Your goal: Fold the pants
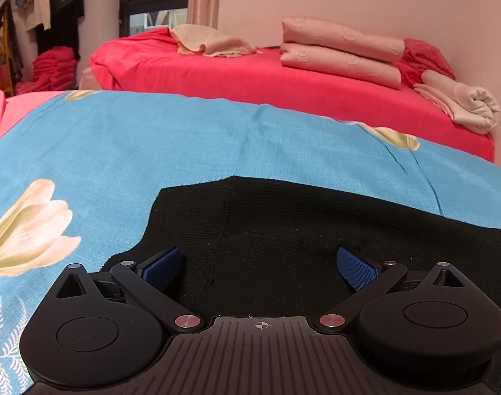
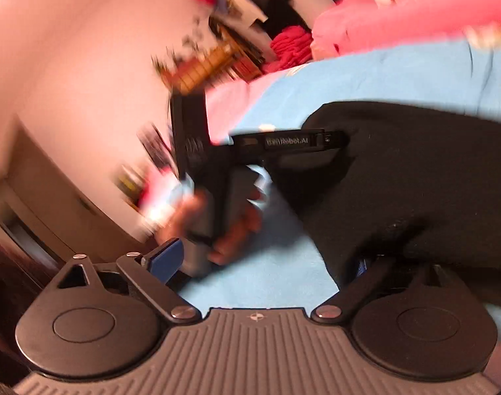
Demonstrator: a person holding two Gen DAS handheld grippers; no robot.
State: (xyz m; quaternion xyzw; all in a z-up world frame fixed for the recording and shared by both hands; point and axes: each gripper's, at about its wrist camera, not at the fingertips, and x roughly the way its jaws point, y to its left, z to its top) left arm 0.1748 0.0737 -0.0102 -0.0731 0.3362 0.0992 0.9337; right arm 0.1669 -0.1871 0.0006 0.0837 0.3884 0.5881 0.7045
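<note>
Pants (image 1: 316,230), black, lie flat on the blue flowered sheet (image 1: 151,138) at 6 o'clock, ready for folding. Left gripper (image 1: 258,266) hovers wide over them. Right gripper (image 2: 266,263) looks wide too, one finger hidden under cloth at 4 o'clock.
</note>
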